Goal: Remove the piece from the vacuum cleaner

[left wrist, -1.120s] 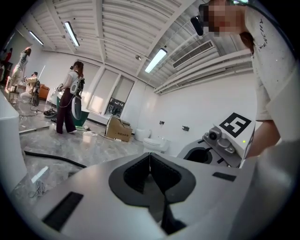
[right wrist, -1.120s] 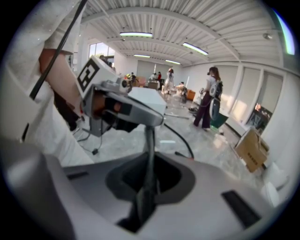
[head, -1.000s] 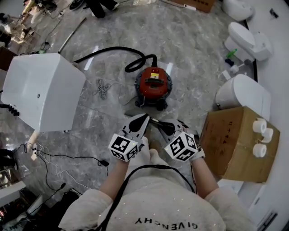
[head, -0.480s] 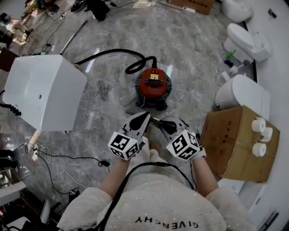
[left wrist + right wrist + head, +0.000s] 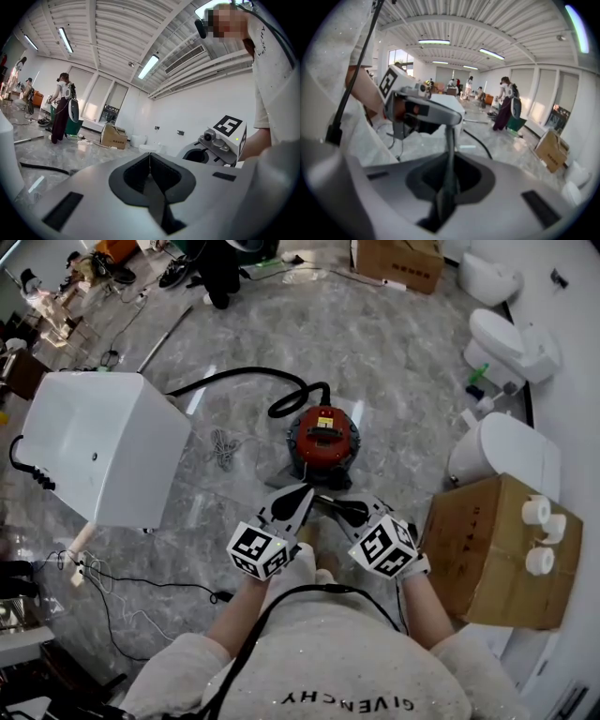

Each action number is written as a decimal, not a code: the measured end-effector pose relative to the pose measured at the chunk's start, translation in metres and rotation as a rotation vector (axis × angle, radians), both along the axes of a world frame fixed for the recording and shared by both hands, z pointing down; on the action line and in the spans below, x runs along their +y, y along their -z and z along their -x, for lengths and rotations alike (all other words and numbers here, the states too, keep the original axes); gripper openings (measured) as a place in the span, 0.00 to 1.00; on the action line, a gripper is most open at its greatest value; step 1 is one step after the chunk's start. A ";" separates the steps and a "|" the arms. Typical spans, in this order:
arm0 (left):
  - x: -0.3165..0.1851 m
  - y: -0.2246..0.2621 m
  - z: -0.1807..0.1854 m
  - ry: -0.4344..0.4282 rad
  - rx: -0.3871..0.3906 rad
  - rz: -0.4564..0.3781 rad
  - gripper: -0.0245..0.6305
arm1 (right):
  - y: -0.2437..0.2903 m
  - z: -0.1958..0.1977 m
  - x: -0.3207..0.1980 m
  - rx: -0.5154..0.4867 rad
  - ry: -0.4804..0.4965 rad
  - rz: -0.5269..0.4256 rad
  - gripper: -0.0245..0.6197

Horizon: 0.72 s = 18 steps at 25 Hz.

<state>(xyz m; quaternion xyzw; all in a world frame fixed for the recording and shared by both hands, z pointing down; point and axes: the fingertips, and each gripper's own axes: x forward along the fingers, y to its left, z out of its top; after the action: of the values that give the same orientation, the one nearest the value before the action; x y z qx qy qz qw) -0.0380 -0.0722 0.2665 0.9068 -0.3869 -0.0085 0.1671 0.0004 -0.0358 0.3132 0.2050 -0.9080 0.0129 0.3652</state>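
One red vacuum cleaner [image 5: 323,434] sits on the floor [image 5: 403,362] just beyond your two grippers; left gripper [image 5: 301,491] and right gripper [image 5: 322,500] are side by side, tips converging, both closed and empty

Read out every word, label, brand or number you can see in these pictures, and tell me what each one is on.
"GIVENCHY": on the person's shirt, upside down in the head view.
Yellow and white label on the red vacuum cleaner: too small to read.
Dark print on the cardboard box in the left gripper view: too small to read.
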 end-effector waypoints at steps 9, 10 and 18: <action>0.011 0.027 0.001 -0.010 0.014 -0.030 0.07 | 0.022 -0.001 0.007 -0.012 0.033 -0.020 0.10; 0.012 0.028 0.001 -0.010 0.013 -0.033 0.07 | 0.023 -0.001 0.007 -0.012 0.036 -0.020 0.10; 0.023 0.037 0.008 0.010 0.010 -0.046 0.07 | 0.030 -0.002 0.015 0.007 0.075 -0.035 0.10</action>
<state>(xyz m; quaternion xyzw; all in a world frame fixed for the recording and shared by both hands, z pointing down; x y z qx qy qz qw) -0.0463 -0.0496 0.2292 0.9084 -0.3902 -0.0228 0.1482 0.0023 -0.0208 0.2829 0.1774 -0.9139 -0.0173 0.3648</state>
